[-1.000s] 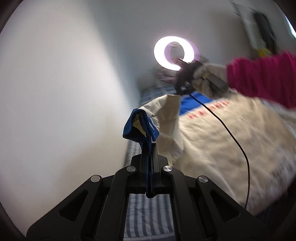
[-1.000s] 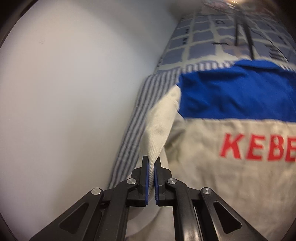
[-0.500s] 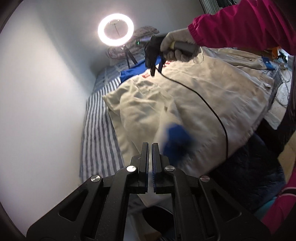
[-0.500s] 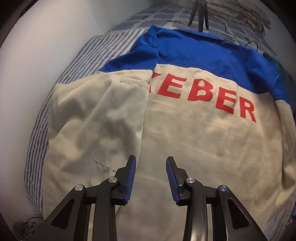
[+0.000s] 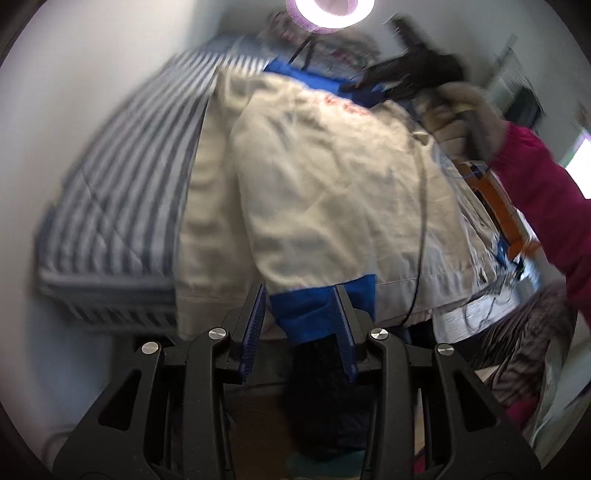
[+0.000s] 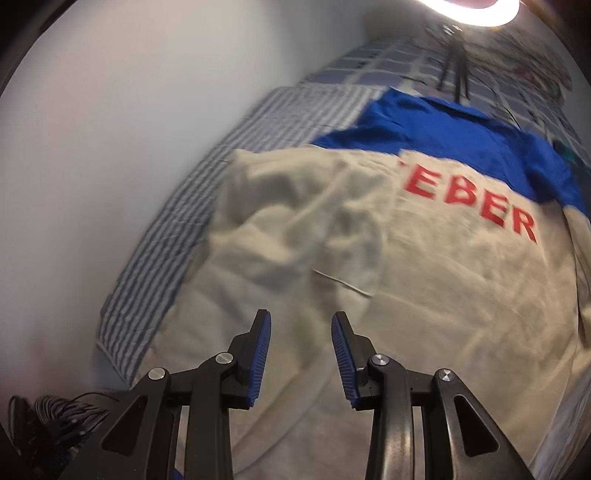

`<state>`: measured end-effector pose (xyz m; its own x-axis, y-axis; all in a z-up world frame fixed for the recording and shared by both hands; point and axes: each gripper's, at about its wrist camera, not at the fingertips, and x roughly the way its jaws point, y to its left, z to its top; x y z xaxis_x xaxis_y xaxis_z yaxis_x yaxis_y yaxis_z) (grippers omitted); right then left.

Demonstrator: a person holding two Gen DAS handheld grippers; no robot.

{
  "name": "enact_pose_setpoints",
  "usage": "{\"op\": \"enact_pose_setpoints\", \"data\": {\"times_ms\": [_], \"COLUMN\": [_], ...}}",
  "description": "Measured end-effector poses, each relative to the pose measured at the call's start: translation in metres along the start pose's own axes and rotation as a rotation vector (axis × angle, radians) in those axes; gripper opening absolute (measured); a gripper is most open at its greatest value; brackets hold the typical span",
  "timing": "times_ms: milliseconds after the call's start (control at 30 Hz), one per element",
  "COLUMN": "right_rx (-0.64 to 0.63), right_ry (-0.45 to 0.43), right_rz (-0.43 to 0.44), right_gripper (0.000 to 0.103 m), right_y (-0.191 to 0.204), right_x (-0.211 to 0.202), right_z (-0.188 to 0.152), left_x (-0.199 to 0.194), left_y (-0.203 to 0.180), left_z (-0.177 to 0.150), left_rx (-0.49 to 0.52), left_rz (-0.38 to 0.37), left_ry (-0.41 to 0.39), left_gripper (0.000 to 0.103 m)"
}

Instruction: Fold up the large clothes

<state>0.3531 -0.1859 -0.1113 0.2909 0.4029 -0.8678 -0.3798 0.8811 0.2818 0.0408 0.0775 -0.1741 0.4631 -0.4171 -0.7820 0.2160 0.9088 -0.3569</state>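
The left tongs (image 5: 300, 325) stand apart, having just been opening, and point steeply down over the near edge of the bed (image 5: 110, 206). A blue cuff (image 5: 314, 310) lies in the gap between the pads, which do not press on it. The cuff ends a sleeve (image 6: 303, 218) that is folded in over the left side of the jacket (image 5: 332, 192) and runs down its length to the hem.

The right tongs (image 6: 301, 350) are also apart, with nothing between them, hovering tilted down above the pale back of the jacket. In the left view the person's gloved right hand (image 5: 461, 122), with a pink sleeve (image 5: 546, 192) behind it, holds them high over the far right of the jacket, and a black cable (image 5: 421, 236) hangs from them across the cloth.

The jacket lies flat on the bed, back up. Its long axis runs from the hem at the near edge to the blue shoulder band (image 6: 461, 133) at the far end, red letters (image 6: 476, 203) just below the band. The striped sheet shows along the jacket's left side, next to the wall (image 6: 129, 129). A ring light (image 6: 476, 11) glows beyond the far end of the bed.
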Motion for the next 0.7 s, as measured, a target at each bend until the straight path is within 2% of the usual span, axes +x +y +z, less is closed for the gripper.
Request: {"op": "enact_pose_setpoints", "data": {"times_ms": [33,100,167,333,467,500,533,633,700], "right_rx": [-0.02,-0.07,-0.096,-0.115,-0.147,-0.152,-0.15,-0.15,-0.182], "right_ry": [-0.011,-0.041,-0.071,-0.096,-0.073,-0.066,-0.061,-0.035,-0.008], "right_rz": [0.001,-0.001,-0.004,-0.011,-0.089,-0.107,-0.117,-0.154,-0.227], "right_gripper": [0.038,0.05,0.055,0.056,0.056,0.056,0.056,0.056,0.056], "right_y": [0.007,0.027,0.041,0.066,0.083,0.086,0.087,0.092,0.099], "right_x": [0.0,-0.002,-0.001,0.022,0.056,0.065,0.072,0.098,0.119], "right_z": [0.003,0.013,0.025,0.064,0.093,0.101,0.106,0.122,0.129], "left_x": [0.008,0.023,0.033,0.051,0.058,0.059,0.06,0.059,0.056], "left_y": [0.005,0.011,0.016,0.019,0.022,0.023,0.023,0.022,0.019], "left_z": [-0.001,-0.003,-0.005,-0.008,-0.008,-0.008,-0.008,-0.007,-0.005], "left_rx": [-0.029,-0.085,-0.13,-0.187,-0.196,-0.198,-0.193,-0.175,-0.154], "left_rz": [-0.012,-0.038,-0.06,-0.113,-0.126,-0.131,-0.124,-0.13,-0.12], "left_ry": [0.016,0.043,0.06,0.072,0.08,0.082,0.083,0.075,0.058], "left_gripper": [0.037,0.037,0.037,0.037,0.037,0.029,0.016,0.006,0.005]}}
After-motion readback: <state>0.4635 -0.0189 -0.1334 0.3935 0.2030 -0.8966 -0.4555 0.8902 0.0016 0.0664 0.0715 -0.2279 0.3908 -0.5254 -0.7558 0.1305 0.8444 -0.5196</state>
